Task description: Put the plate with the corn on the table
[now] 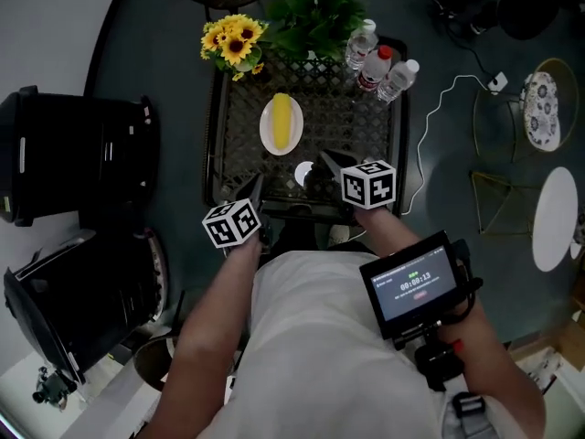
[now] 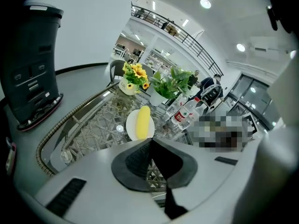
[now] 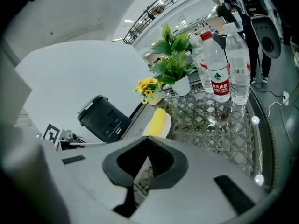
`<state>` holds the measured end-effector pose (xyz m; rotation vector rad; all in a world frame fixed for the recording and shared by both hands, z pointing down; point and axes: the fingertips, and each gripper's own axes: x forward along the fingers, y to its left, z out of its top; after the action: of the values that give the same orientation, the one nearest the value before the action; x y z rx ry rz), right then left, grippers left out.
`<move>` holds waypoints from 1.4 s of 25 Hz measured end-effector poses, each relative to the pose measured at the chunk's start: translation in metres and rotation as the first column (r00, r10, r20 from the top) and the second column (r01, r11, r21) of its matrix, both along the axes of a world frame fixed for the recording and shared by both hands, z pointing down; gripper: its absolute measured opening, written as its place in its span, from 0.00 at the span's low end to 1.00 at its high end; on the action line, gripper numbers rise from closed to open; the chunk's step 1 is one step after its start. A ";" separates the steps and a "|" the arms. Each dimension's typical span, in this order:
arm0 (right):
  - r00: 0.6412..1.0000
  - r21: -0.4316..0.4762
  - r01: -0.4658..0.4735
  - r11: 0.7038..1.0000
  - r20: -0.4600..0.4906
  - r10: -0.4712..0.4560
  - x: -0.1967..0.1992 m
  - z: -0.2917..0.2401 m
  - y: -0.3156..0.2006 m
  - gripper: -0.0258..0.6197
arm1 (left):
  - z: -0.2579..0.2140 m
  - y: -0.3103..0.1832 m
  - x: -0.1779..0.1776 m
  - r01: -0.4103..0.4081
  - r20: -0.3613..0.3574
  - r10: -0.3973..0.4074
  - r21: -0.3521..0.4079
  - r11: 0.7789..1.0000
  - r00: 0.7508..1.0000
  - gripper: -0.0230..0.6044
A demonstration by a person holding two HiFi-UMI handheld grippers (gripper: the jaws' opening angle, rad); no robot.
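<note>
Round white plate point(image 1: 266, 126) with yellow corn cob point(image 1: 281, 120) sits on the glass-topped wicker table point(image 1: 352, 131). My left tongs point(image 2: 150, 141) and right tongs point(image 3: 148, 139) are closed and empty, since nothing looks left to carry.

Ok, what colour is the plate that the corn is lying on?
White. The plate shows best in the head view, under the yellow corn.

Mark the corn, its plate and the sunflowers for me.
corn point(image 1: 281, 120): head view, middle of the cob.
plate point(image 1: 265, 131): head view, bare left rim.
sunflowers point(image 1: 234, 40): head view, centre of the blooms.
</note>
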<state>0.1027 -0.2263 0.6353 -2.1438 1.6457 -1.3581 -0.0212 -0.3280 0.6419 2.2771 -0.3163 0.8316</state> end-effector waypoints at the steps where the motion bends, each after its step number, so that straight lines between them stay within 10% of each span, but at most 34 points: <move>1: 1.000 0.009 0.009 1.000 0.003 -0.009 -0.004 -0.004 0.004 0.05 | -0.004 0.006 -0.004 0.000 -0.008 0.000 -0.002 1.000 1.000 0.05; 35: 0.979 0.244 0.199 0.949 -0.085 -0.184 -0.100 -0.103 0.103 0.05 | -0.117 0.117 -0.071 -0.019 -0.262 0.093 0.272 0.962 0.961 0.05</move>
<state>0.0030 -0.1229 0.5326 -1.9411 1.9749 -1.0648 -0.0926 -0.2106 0.5253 2.6272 -0.2505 0.5152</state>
